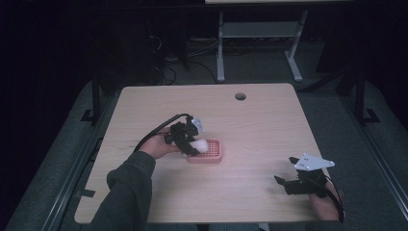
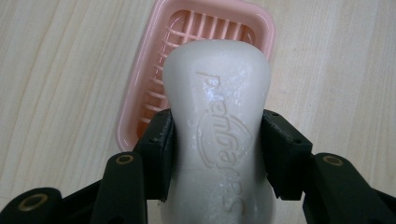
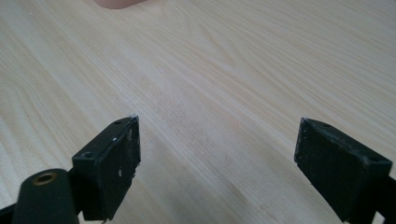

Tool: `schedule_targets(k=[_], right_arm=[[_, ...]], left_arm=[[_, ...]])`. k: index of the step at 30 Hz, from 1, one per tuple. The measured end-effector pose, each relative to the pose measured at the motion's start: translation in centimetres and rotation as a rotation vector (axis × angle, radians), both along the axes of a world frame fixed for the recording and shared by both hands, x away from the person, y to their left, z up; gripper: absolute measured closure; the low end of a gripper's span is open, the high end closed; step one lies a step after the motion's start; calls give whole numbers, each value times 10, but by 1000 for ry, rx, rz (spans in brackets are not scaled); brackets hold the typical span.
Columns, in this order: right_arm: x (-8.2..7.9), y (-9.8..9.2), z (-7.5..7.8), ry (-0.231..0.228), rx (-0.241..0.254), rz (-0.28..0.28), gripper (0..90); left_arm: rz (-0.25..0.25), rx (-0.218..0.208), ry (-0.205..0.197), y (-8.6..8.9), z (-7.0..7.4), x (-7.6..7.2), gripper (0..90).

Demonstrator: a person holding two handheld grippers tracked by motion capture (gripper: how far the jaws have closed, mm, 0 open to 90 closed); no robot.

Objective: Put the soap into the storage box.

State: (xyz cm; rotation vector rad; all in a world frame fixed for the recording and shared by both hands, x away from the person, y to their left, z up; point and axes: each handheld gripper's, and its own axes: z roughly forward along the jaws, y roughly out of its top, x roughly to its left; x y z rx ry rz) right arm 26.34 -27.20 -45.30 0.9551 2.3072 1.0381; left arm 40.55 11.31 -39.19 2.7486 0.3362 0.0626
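Your left gripper point(image 1: 190, 144) sits left of centre on the surface point(image 1: 250, 125), its jaws pinching a white bar of soap point(image 2: 219, 121) by its narrow waist. In the left gripper view the soap hangs over the near part of a pink ribbed soap dish point(image 2: 140, 93); whether it touches the ribs you cannot tell. Nothing else lies in the dish. Well apart, at the near right corner, your right gripper point(image 3: 217, 168) has its jaws spread wide over bare wood.

White soap point(image 2: 219, 135), pink slatted dish point(image 2: 154, 70), pale-wood tbl point(image 1: 269, 125).
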Motion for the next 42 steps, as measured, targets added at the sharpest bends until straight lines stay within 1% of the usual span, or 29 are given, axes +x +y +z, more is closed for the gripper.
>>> schedule_targets(k=[2,7,8,11,16,29,34,42], right_arm=[[0,0,0,-2,-2,1,137],[0,-1,0,1,2,-1,138],[0,-1,0,4,2,-1,138],[0,-1,0,2,3,-1,138],[0,-1,0,4,4,-1,138],[0,-1,-1,3,2,0,137],[0,-2,-1,6,8,-4,138],[0,-2,-1,5,10,-2,138]], left_arm=[[-4,6,-2,-2,1,1,491],[-11,3,-2,-8,2,3,491],[-17,4,4,-10,2,4,491],[-21,0,0,-12,1,4,490],[-17,3,9,-16,-3,8,491],[-9,4,15,-21,-12,14,491],[-11,9,27,-25,-16,16,491],[-17,20,30,-29,-22,18,490]])
